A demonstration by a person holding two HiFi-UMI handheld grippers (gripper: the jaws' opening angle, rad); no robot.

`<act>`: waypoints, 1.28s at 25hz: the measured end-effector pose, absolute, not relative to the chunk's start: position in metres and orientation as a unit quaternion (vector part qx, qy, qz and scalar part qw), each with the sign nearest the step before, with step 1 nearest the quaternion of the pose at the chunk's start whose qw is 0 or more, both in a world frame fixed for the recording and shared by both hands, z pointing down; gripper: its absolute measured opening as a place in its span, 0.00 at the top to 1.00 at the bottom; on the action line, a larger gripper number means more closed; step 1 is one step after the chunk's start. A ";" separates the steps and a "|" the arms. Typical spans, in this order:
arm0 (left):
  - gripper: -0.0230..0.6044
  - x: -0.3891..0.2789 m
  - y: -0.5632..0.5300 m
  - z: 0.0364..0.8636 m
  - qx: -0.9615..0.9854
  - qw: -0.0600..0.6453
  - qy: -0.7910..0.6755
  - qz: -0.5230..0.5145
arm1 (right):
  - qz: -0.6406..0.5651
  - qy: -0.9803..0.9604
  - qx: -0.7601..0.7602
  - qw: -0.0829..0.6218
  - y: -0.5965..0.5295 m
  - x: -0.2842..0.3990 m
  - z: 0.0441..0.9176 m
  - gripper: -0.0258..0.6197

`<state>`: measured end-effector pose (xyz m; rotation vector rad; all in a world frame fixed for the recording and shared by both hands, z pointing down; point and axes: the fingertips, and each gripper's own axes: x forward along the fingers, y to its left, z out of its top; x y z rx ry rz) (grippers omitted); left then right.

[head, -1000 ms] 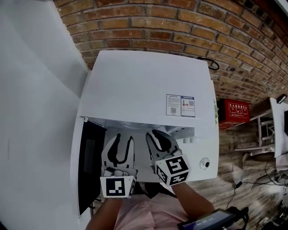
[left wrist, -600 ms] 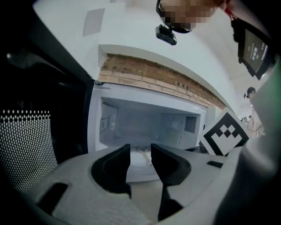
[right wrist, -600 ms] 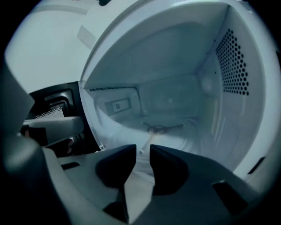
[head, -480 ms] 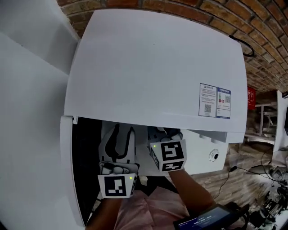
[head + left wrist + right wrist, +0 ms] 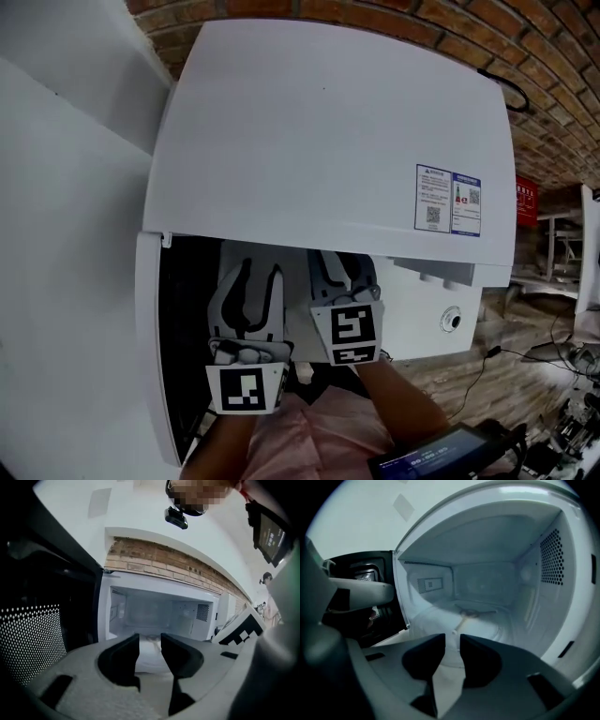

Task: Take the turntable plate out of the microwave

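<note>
Tongs on my left gripper (image 5: 150,641) and right gripper (image 5: 452,641) stand apart, empty, facing the round glass turntable plate (image 5: 487,627).

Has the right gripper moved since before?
Yes. The right gripper went deeper into the microwave; its tips now hide under the top's front edge.

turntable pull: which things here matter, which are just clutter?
Job: microwave, open door, turntable plate, left gripper, right gripper.
Lying about: brick wall, red box, black cable, screen device.
</note>
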<state>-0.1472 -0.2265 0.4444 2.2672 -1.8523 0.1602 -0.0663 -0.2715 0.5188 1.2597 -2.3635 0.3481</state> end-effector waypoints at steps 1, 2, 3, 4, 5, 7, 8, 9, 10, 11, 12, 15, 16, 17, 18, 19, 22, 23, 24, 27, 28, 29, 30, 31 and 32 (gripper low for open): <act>0.73 -0.147 -0.226 0.442 0.770 0.098 -0.628 0.054 | 0.126 -0.856 0.453 0.216 -0.270 -0.066 0.519 0.80; 0.73 -0.146 -0.225 0.440 0.771 0.094 -0.627 0.053 | 0.129 -0.858 0.449 0.212 -0.269 -0.067 0.519 0.79; 0.73 -0.144 -0.225 0.437 0.773 0.091 -0.626 0.052 | 0.138 -0.861 0.444 0.205 -0.268 -0.066 0.518 0.79; 0.73 -0.142 -0.224 0.434 0.774 0.088 -0.625 0.051 | 0.151 -0.863 0.441 0.195 -0.265 -0.063 0.516 0.72; 0.73 -0.140 -0.222 0.431 0.776 0.086 -0.623 0.050 | 0.168 -0.863 0.442 0.179 -0.262 -0.058 0.513 0.70; 0.73 -0.138 -0.219 0.426 0.778 0.083 -0.621 0.050 | 0.214 -0.855 0.452 0.140 -0.254 -0.042 0.507 0.69; 0.73 -0.137 -0.217 0.425 0.778 0.084 -0.621 0.051 | 0.247 -0.846 0.457 0.118 -0.249 -0.034 0.508 0.69; 0.73 -0.137 -0.215 0.424 0.778 0.085 -0.621 0.052 | 0.288 -0.835 0.459 0.096 -0.245 -0.028 0.511 0.69; 0.73 -0.137 -0.214 0.423 0.777 0.084 -0.621 0.052 | 0.335 -0.821 0.457 0.071 -0.241 -0.024 0.516 0.69; 0.73 -0.137 -0.213 0.422 0.778 0.083 -0.621 0.053 | 0.386 -0.803 0.451 0.043 -0.239 -0.023 0.523 0.69; 0.73 -0.137 -0.212 0.421 0.778 0.081 -0.621 0.055 | 0.436 -0.784 0.441 0.013 -0.239 -0.024 0.531 0.67; 0.73 -0.138 -0.209 0.418 0.779 0.074 -0.620 0.061 | 0.543 -0.733 0.405 -0.066 -0.247 -0.035 0.547 0.63; 0.73 -0.139 -0.207 0.417 0.778 0.072 -0.620 0.063 | 0.563 -0.721 0.396 -0.083 -0.251 -0.039 0.550 0.63; 0.73 -0.140 -0.206 0.417 0.778 0.071 -0.621 0.064 | 0.577 -0.711 0.390 -0.096 -0.255 -0.042 0.552 0.63; 0.73 -0.142 -0.204 0.417 0.777 0.071 -0.622 0.067 | 0.586 -0.705 0.386 -0.105 -0.259 -0.045 0.553 0.63; 0.73 -0.143 -0.203 0.418 0.776 0.071 -0.623 0.069 | 0.591 -0.701 0.384 -0.111 -0.261 -0.046 0.553 0.65; 0.73 -0.146 -0.200 0.418 0.773 0.072 -0.626 0.075 | 0.595 -0.696 0.381 -0.126 -0.263 -0.048 0.551 0.72; 0.73 -0.146 -0.199 0.418 0.773 0.071 -0.626 0.075 | 0.597 -0.694 0.378 -0.137 -0.262 -0.048 0.548 0.75; 0.73 -0.146 -0.198 0.418 0.774 0.071 -0.625 0.075 | 0.600 -0.691 0.375 -0.149 -0.261 -0.048 0.545 0.82; 0.73 -0.143 -0.196 0.417 0.775 0.069 -0.623 0.076 | 0.600 -0.690 0.369 -0.170 -0.253 -0.045 0.542 0.86; 0.73 -0.142 -0.195 0.417 0.775 0.068 -0.623 0.076 | 0.598 -0.691 0.368 -0.173 -0.249 -0.044 0.542 0.87; 0.73 -0.141 -0.195 0.416 0.776 0.067 -0.623 0.076 | 0.597 -0.691 0.368 -0.175 -0.244 -0.042 0.542 0.87; 0.73 -0.140 -0.194 0.416 0.776 0.067 -0.623 0.076 | 0.598 -0.689 0.369 -0.177 -0.239 -0.041 0.542 0.87; 0.73 -0.139 -0.194 0.416 0.777 0.066 -0.622 0.076 | 0.599 -0.688 0.369 -0.179 -0.234 -0.039 0.542 0.87; 0.73 -0.138 -0.194 0.416 0.777 0.065 -0.621 0.076 | 0.598 -0.689 0.367 -0.181 -0.230 -0.038 0.541 0.87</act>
